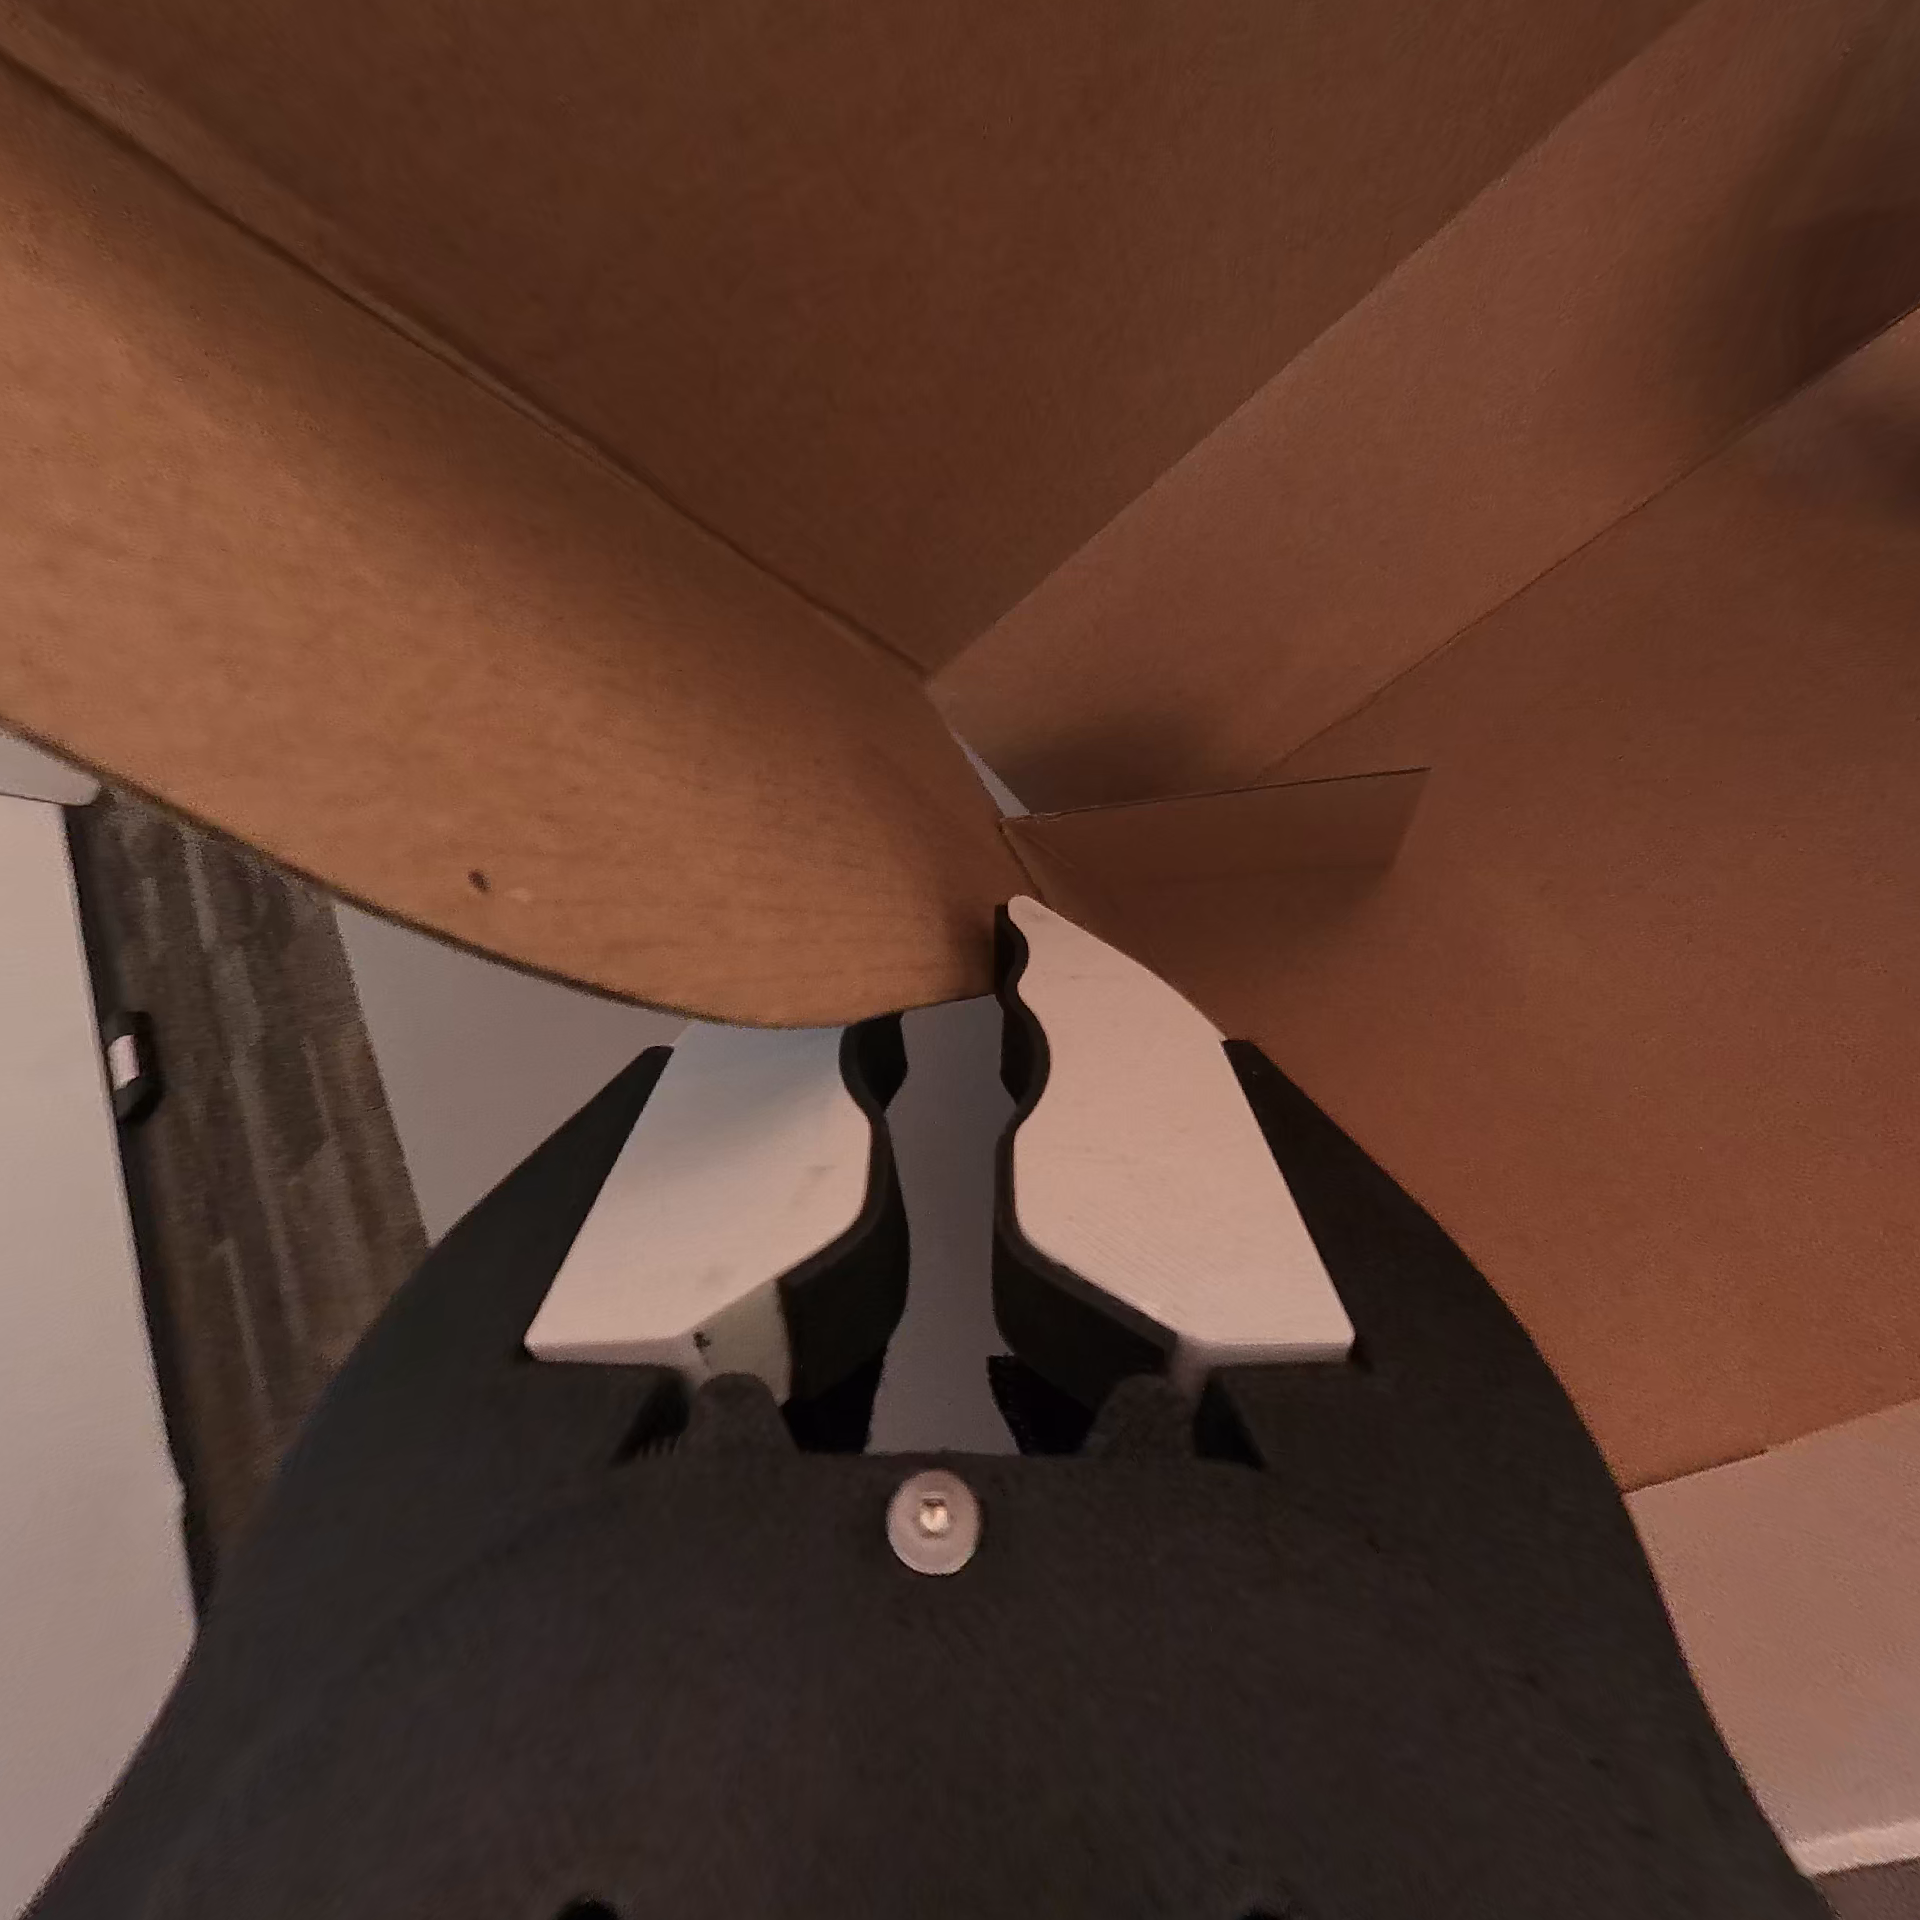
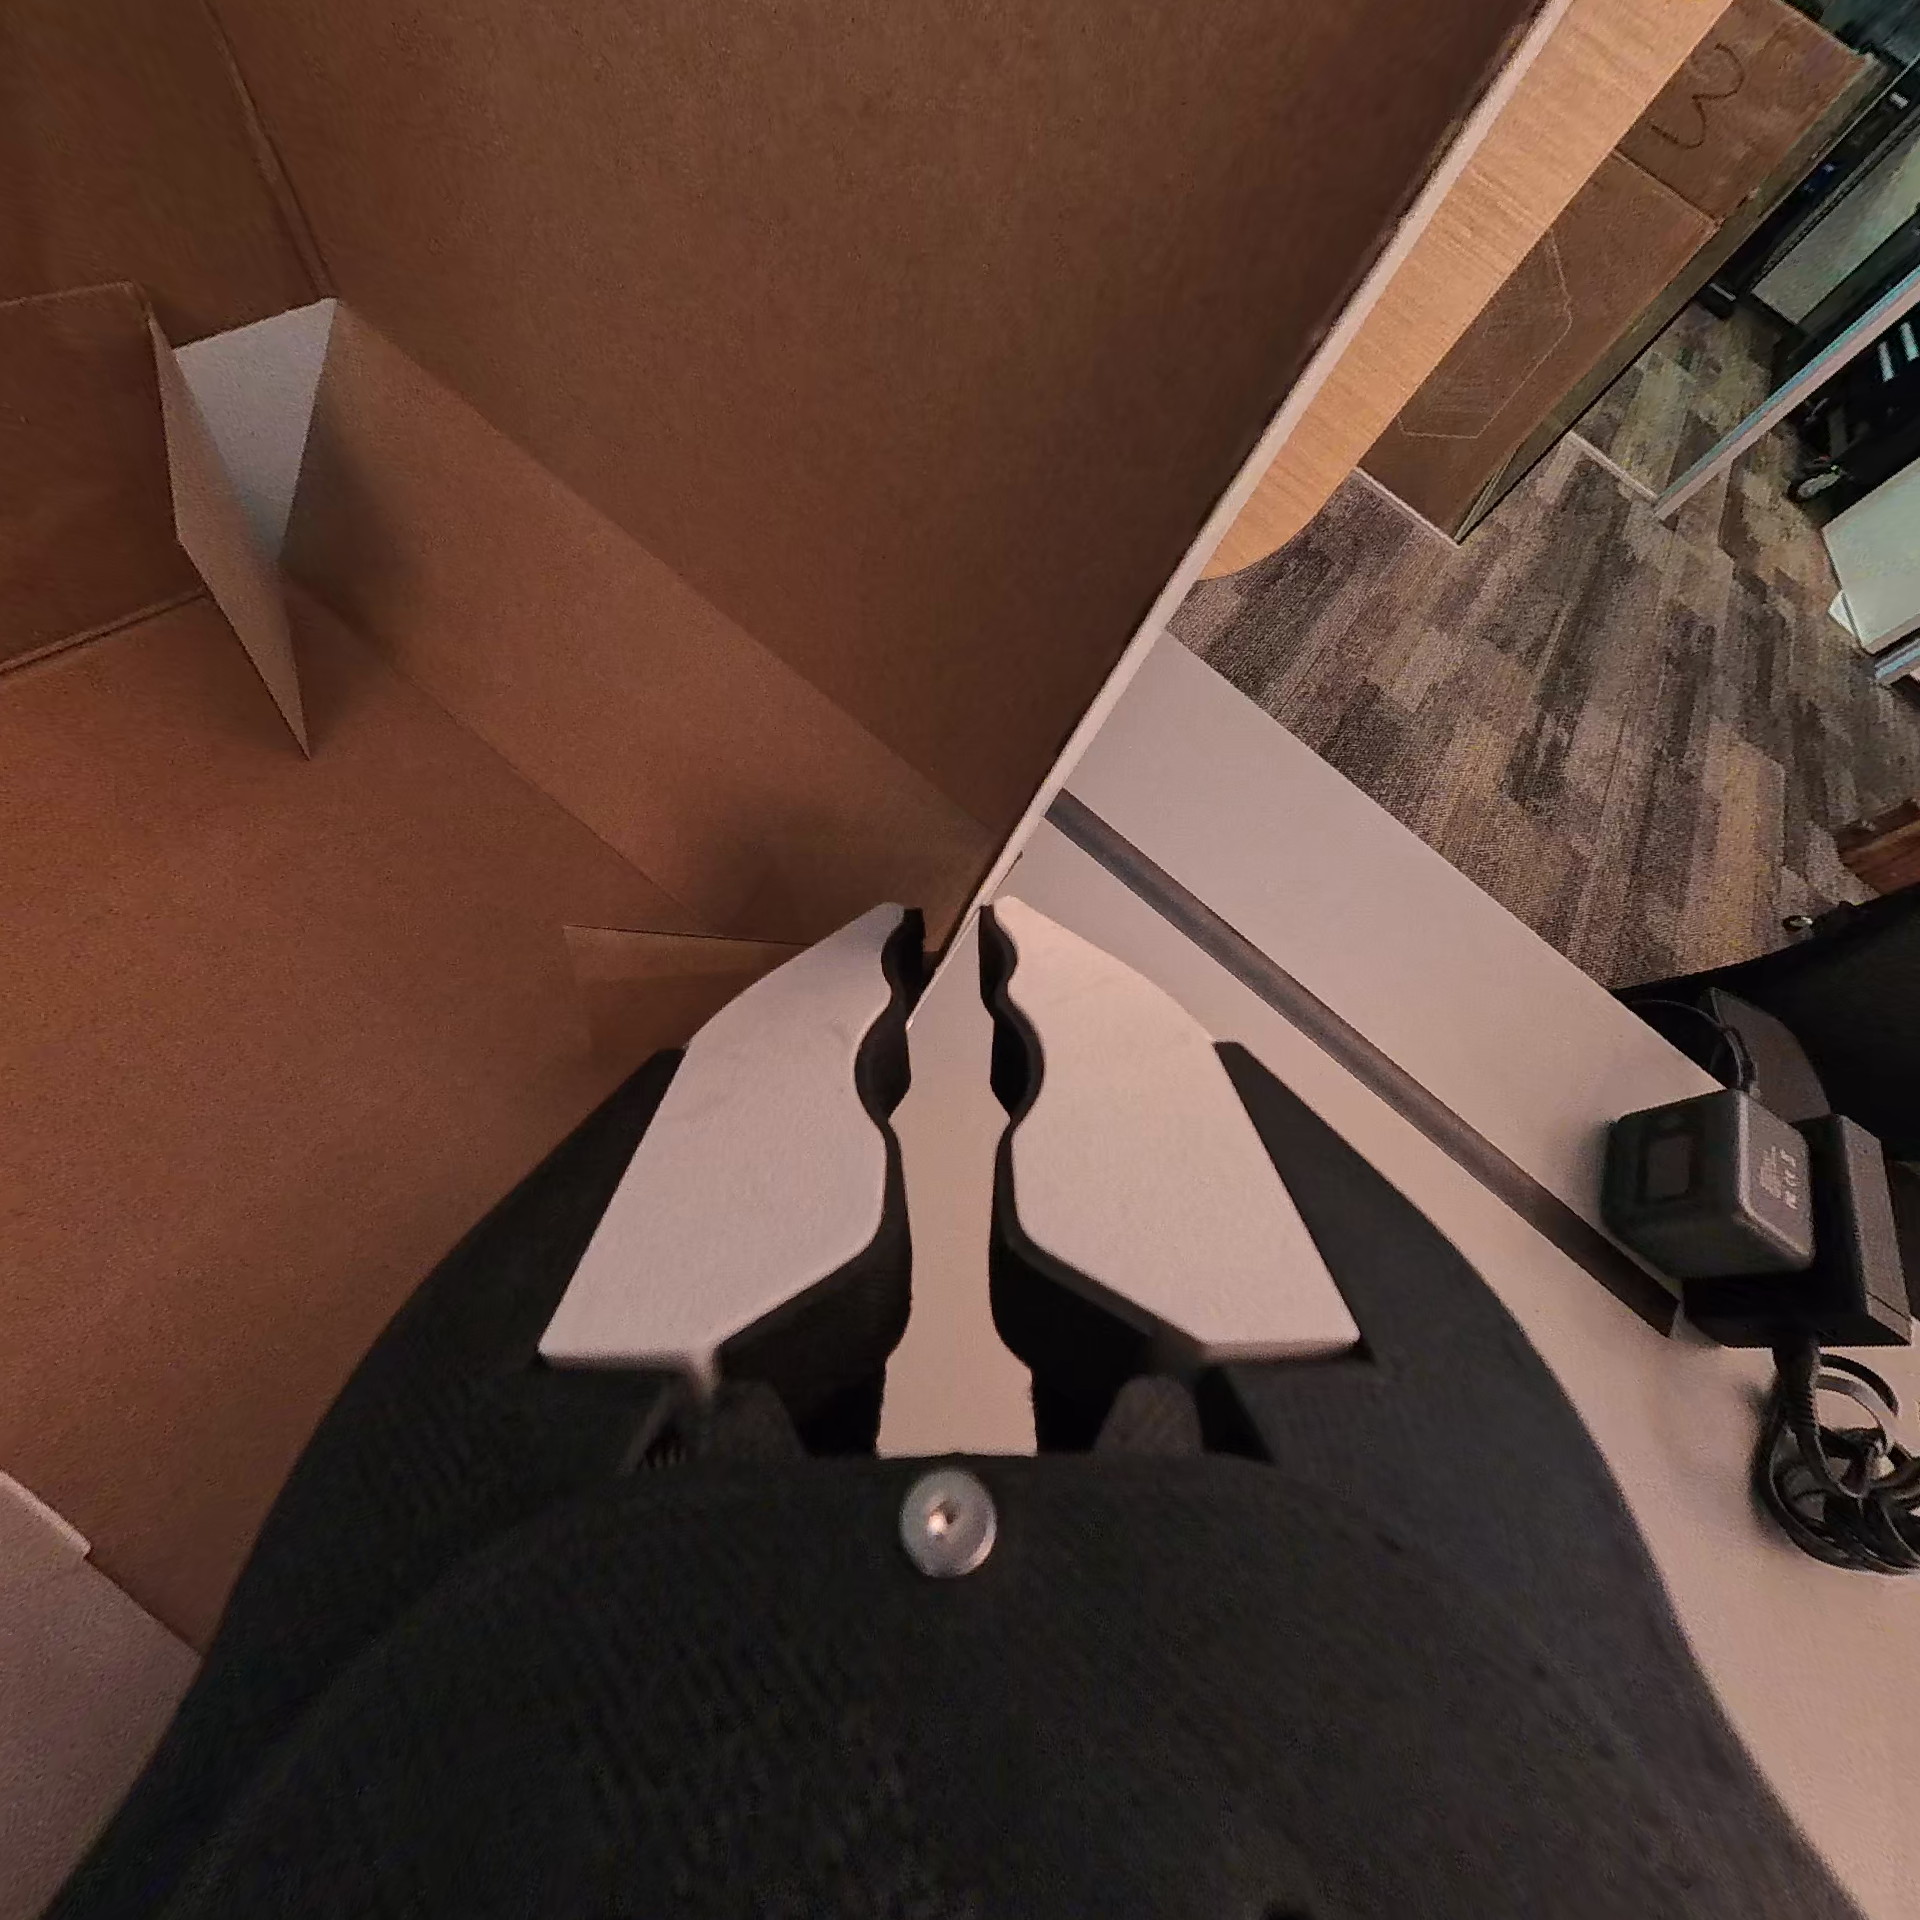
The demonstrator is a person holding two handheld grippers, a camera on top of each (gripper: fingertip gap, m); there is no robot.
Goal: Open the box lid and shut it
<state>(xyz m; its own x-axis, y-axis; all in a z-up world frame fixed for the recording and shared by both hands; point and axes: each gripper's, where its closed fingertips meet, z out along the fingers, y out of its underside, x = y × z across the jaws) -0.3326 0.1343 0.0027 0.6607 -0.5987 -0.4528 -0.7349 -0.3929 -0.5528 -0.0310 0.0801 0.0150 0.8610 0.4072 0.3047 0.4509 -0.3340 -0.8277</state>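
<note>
A brown cardboard box (image 1: pixel 1621 1039) stands open with its lid (image 1: pixel 935 312) raised. The lid's front flap (image 1: pixel 468 748) hangs over my left gripper (image 1: pixel 961 987). The flap's corner lies against the right finger (image 1: pixel 1101 1132) and hides the left fingertip, and the jaws stand close together. In the right wrist view the lid (image 2: pixel 831 364) rises steeply. Its thin edge runs down between the tips of my right gripper (image 2: pixel 945 951), which pinches it with a narrow gap. The box floor (image 2: pixel 260 987) lies to the left.
The box sits on a white table (image 2: pixel 1299 935). A black power adapter (image 2: pixel 1725 1195) with a coiled cable lies at the table's right. Carpet floor (image 2: pixel 1558 675) and a wooden panel (image 2: pixel 1507 260) lie beyond. Carpet (image 1: pixel 239 1039) also shows to the left.
</note>
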